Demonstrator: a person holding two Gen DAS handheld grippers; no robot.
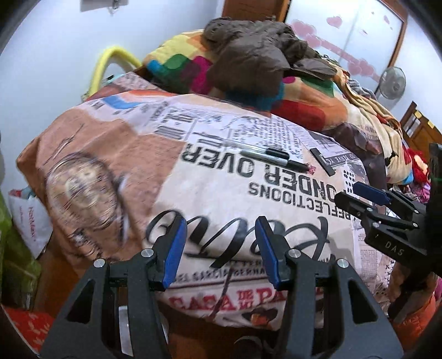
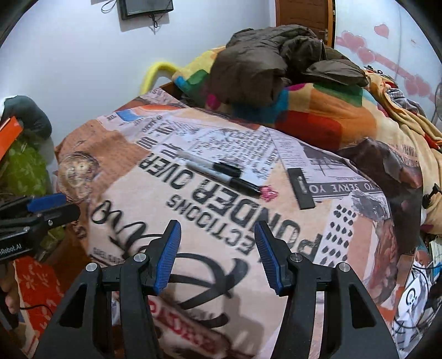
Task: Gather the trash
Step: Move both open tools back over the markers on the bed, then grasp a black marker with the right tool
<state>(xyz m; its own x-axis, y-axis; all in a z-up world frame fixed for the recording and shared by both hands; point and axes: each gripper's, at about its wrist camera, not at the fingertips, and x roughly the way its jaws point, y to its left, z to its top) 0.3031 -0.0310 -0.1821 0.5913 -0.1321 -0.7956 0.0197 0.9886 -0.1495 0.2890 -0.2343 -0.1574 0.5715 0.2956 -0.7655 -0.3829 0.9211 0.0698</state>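
Bed with a newsprint-pattern cover (image 2: 132, 193), brown jacket (image 2: 265, 63) heaped behind. Your left gripper (image 1: 218, 248) and right gripper (image 2: 218, 254) hover over it, fingers apart, nothing between them. A marker (image 2: 221, 174), a pink wrapper scrap (image 2: 268, 193) at its tip and a flat black strip (image 2: 301, 187) lie ahead. Only the left view shows the fan (image 1: 392, 82); only the right shows the wall frame (image 2: 146, 8).

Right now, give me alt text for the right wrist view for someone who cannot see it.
The right gripper hangs open and empty over a newspaper-print bedspread, where a black marker, a small pink wrapper scrap and a flat black strip lie. A brown jacket tops colourful blankets behind; the left gripper shows at the left edge.
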